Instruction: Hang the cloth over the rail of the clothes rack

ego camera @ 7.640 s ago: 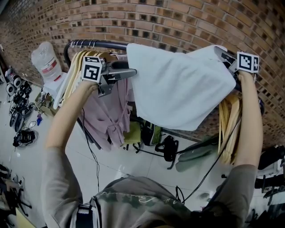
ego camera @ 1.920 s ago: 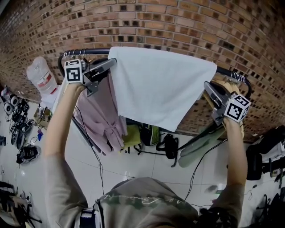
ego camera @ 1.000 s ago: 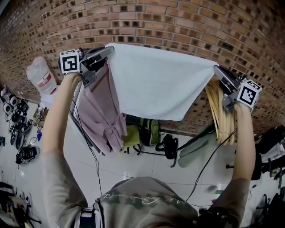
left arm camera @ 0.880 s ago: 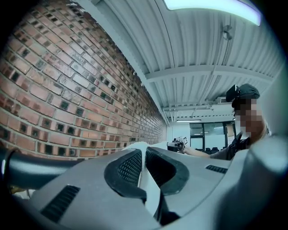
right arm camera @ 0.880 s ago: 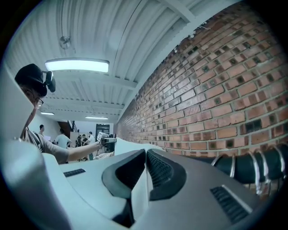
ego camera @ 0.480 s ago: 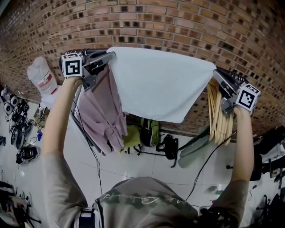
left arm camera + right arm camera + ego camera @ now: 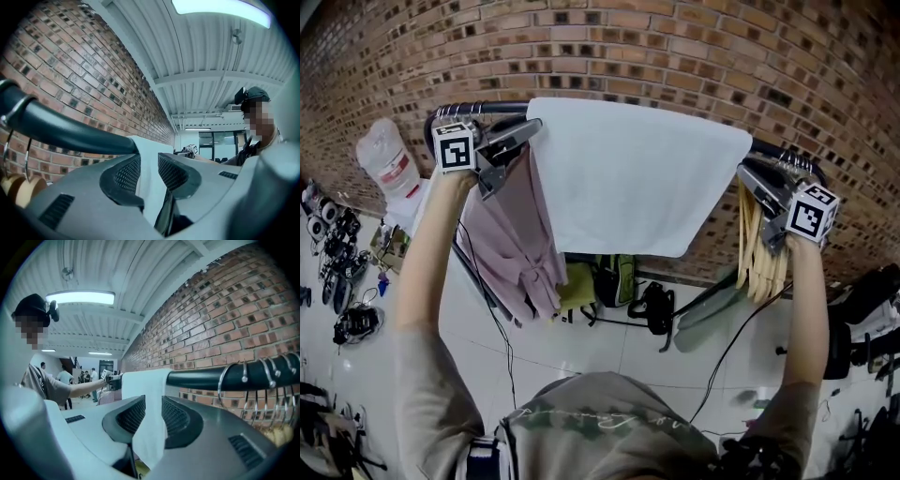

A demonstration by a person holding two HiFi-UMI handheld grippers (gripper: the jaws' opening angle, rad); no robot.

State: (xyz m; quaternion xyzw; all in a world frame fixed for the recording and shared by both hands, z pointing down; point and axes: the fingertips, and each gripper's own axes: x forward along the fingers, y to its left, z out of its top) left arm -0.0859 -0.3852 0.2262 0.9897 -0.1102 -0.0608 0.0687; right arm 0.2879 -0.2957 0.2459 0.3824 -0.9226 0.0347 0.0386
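Hanging over rail (image 7: pixel 484 109), cloth (image 7: pixel 628 178), hangers (image 7: pixel 759 255) beside

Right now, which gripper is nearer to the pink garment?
Left gripper: directly above the pink garment; right gripper: beyond the cloth. Their jaws have just been opening, cloth between them.

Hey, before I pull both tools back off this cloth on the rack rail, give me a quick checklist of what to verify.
1. The cloth lies over the rail: ok, its near side hangs down flat.
2. The left tool has let go: ok, its jaws have just been opening and the cloth edge sits loose between them.
3. The right tool has let go: ok, its jaws have just been opening too, with the cloth edge loose between them.
4. Even hang, front and back: cannot tell, the far side is hidden.
5. The right tool is clear of the wooden hangers: cannot tell, they hang close beside it.
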